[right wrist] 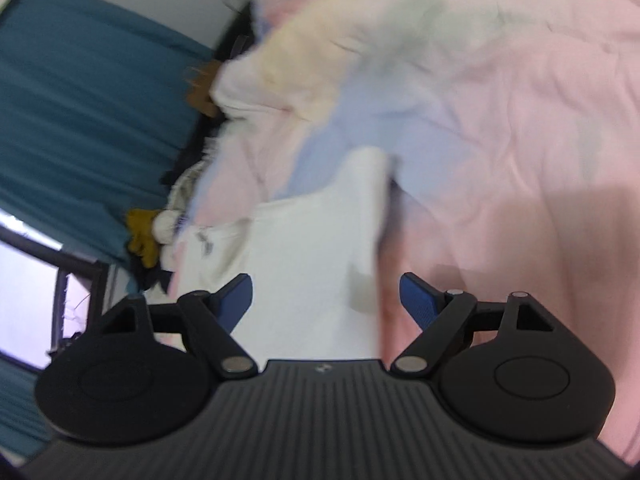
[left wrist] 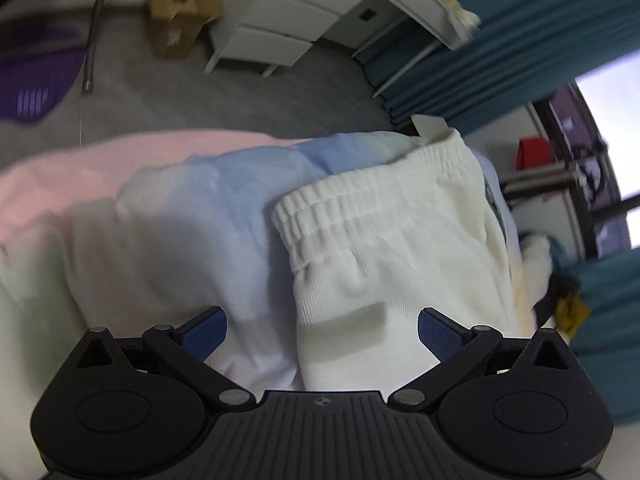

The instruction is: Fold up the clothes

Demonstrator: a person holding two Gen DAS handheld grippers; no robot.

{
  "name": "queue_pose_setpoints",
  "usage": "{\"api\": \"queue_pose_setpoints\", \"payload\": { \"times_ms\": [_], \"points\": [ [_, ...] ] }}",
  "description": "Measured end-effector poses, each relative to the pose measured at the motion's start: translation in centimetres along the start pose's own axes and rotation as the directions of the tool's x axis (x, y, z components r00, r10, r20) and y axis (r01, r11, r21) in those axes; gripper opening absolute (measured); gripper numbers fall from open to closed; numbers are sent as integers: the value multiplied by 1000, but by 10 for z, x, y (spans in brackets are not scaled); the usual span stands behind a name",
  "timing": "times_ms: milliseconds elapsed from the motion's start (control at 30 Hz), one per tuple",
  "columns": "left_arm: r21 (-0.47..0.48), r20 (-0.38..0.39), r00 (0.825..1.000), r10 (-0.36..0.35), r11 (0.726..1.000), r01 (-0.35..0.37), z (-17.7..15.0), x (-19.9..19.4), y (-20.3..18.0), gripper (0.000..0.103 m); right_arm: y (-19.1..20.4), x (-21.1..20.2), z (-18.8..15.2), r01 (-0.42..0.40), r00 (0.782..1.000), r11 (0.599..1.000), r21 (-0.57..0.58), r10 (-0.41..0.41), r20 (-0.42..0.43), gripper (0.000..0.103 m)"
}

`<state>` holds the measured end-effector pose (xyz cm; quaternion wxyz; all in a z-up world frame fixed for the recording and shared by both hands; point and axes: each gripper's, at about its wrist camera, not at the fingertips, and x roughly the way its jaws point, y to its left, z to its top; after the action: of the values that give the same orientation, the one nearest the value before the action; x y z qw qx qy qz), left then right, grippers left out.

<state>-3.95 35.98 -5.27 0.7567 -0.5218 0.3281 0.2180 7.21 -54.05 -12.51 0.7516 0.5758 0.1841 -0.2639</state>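
While both of my hand-held grippers, left (left wrist: 322, 330) and right (right wrist: 326, 300), gape released, the white ribbed-knit garment with elastic waistband (left wrist: 384, 240) lies on the pink bed sheet (right wrist: 520, 160), lengthwise straight ahead between their fingers.

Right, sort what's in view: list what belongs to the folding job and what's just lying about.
Belongs to the job:
white garment
left tongs, open over it
right tongs, open over it
pastel sheet it lies on

Just lying about:
cardboard box
white drawers
purple basket
teal curtain
mustard cloth
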Motion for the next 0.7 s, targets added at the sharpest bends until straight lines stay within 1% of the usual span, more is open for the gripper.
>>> {"api": "queue_pose_setpoints", "payload": {
  "times_ms": [100,133,200,267,367,467,533,600,633,700],
  "points": [
    [-37,-24,999,-34,999,34,1,5,7,103,0,33,-2,46,997,999,13,-45,-61,82],
    [-43,-31,999,-44,998,43,2,7,8,103,0,42,-3,60,995,998,17,-58,-81,83],
    [-39,-40,998,-56,998,54,2,7,10,103,2,58,-6,55,993,998,13,-54,-107,83],
    [-46,-41,997,-67,997,65,1,6,13,103,8,70,-7,19,992,1000,-19,-21,-125,83],
    [-55,-48,995,-83,995,80,-6,3,14,103,21,76,-15,-40,991,995,-87,28,-134,83],
    [-54,-43,996,-74,996,71,-8,1,15,103,40,69,-18,-147,984,980,-133,130,-125,84],
    [-52,-40,997,-69,996,67,-12,0,14,103,46,62,-18,-197,977,969,-147,182,-109,84],
    [-53,-39,997,-68,996,66,-12,1,12,103,48,62,-18,-178,981,970,-164,162,-108,84],
    [-56,-40,997,-69,996,67,-13,4,9,103,47,65,-18,-146,986,973,-179,127,-112,84],
    [-60,-43,997,-71,996,69,-13,11,4,103,39,74,-17,-79,990,982,-171,57,-129,83]
  ]
}}
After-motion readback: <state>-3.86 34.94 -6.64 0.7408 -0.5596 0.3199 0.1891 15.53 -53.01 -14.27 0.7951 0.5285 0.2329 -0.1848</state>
